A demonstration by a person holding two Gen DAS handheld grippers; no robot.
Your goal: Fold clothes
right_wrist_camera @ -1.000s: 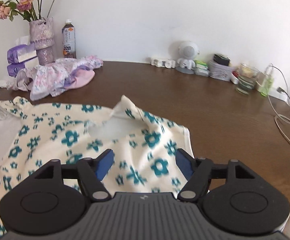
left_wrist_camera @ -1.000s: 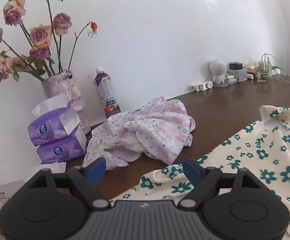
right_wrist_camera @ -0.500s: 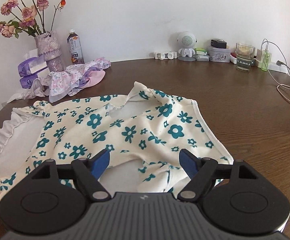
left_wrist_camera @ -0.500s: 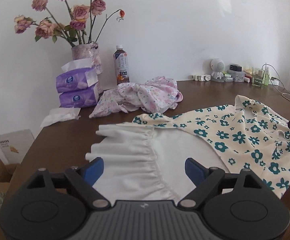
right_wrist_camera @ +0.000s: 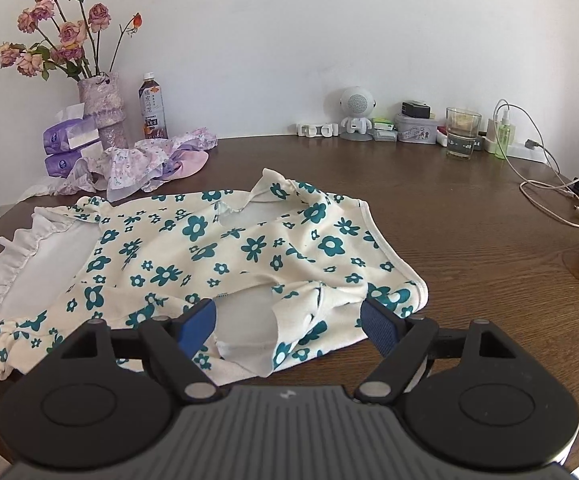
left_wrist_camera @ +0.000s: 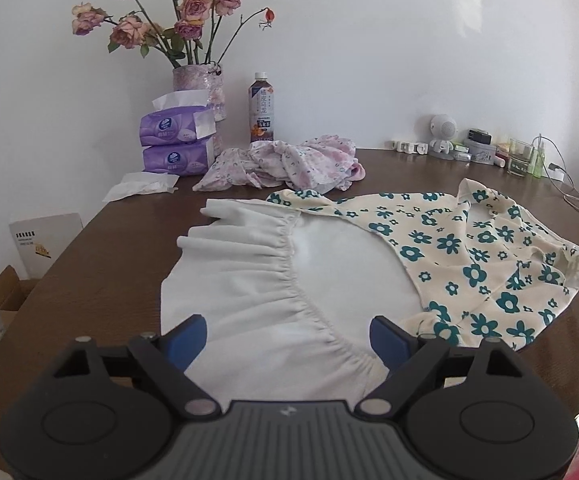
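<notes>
A cream dress with teal flowers (right_wrist_camera: 225, 248) lies spread on the brown table (right_wrist_camera: 469, 232), its white ruffled hem (left_wrist_camera: 257, 280) toward the left. In the left wrist view the floral part (left_wrist_camera: 469, 248) lies to the right of the white lining. My left gripper (left_wrist_camera: 287, 338) hovers open over the ruffled hem, nothing between its blue pads. My right gripper (right_wrist_camera: 289, 326) is open above the dress's near edge, by a sleeve opening. A crumpled pink floral garment (left_wrist_camera: 289, 164) lies at the back left, also visible in the right wrist view (right_wrist_camera: 145, 164).
At the back left stand a vase of roses (left_wrist_camera: 199, 80), a drink bottle (left_wrist_camera: 262, 108) and purple tissue packs (left_wrist_camera: 177, 144). Along the wall are a small white robot figure (right_wrist_camera: 355, 114), a glass (right_wrist_camera: 462, 132), a tin and cables (right_wrist_camera: 549, 192). Boxes (left_wrist_camera: 5, 304) sit beyond the table's left edge.
Both grippers have pulled back and risen from low over the cloth, so the whole dress now shows. Both stayed open throughout.
</notes>
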